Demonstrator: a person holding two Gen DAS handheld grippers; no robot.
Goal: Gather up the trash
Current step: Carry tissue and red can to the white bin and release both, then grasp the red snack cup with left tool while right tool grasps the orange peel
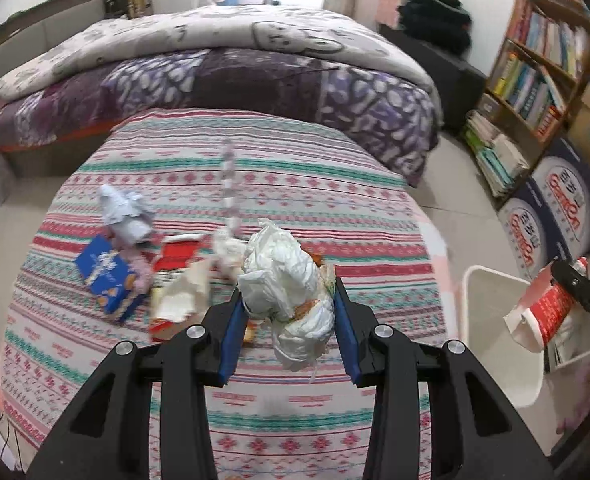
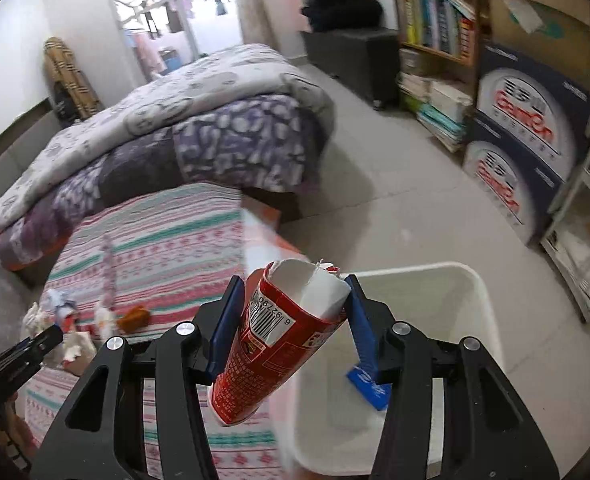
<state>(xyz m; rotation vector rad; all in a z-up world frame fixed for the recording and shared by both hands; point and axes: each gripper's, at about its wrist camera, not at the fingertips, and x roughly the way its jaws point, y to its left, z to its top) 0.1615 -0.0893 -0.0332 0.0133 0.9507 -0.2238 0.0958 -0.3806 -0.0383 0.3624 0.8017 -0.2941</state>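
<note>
Both grippers are loaded. Left gripper (image 1: 291,320) is part-open, its blue pads clamped on a crumpled white wad (image 1: 291,284) held above the striped bedspread (image 1: 315,184), where a blue carton (image 1: 107,276) and other scraps lie. Right gripper (image 2: 295,320) pinches a flattened red paper cup (image 2: 271,344) beside the white bin (image 2: 447,304), its rim end over the bin's edge.

Evenly lit, daylight entering through overexposed doorway (image 2: 167,12) at rear. Soft shadows only. Strong fisheye curvature, dark vignette in corners. Motion blur across bookshelf (image 1: 535,60) and bed (image 2: 183,128); near field sharp.
</note>
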